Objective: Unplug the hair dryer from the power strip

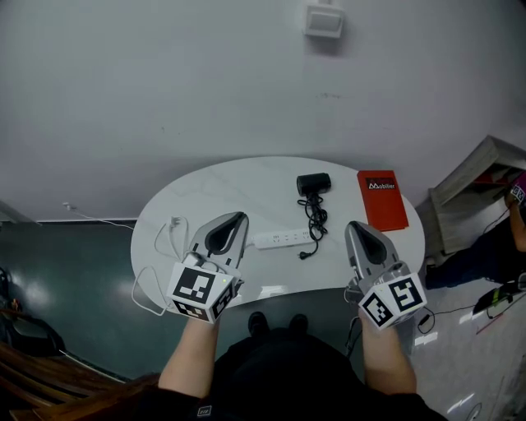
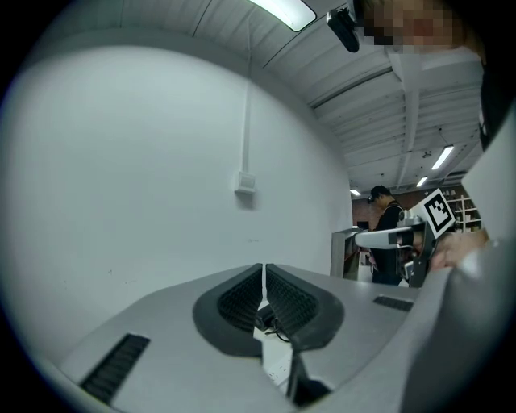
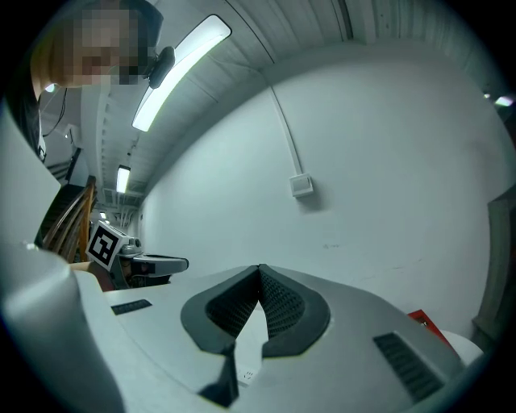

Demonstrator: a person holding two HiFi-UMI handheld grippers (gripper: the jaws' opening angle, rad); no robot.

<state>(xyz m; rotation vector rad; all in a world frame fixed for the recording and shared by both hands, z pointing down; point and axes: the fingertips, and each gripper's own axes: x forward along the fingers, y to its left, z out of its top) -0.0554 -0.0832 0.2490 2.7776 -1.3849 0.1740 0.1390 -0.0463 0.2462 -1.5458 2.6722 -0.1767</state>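
A white power strip [image 1: 283, 239] lies across the middle of the white oval table [image 1: 205, 185]. Behind it sits the black hair dryer [image 1: 313, 184], and its black cord [image 1: 316, 215] runs down over the strip. The plug end [image 1: 306, 253] is at the strip's near edge; I cannot tell whether it is seated. My left gripper [image 1: 238, 217] is shut and empty, hovering left of the strip. My right gripper [image 1: 353, 225] is shut and empty, right of the strip. In the left gripper view the shut gripper [image 2: 264, 266] shows the dryer [image 2: 266, 319] and strip [image 2: 276, 366] below the tips.
A red book [image 1: 382, 200] lies at the table's right end, also in the right gripper view as a red book [image 3: 423, 321]. A white cable [image 1: 168, 238] loops over the table's left edge. A wall box [image 1: 324, 20] hangs above. Clutter stands on the floor at right.
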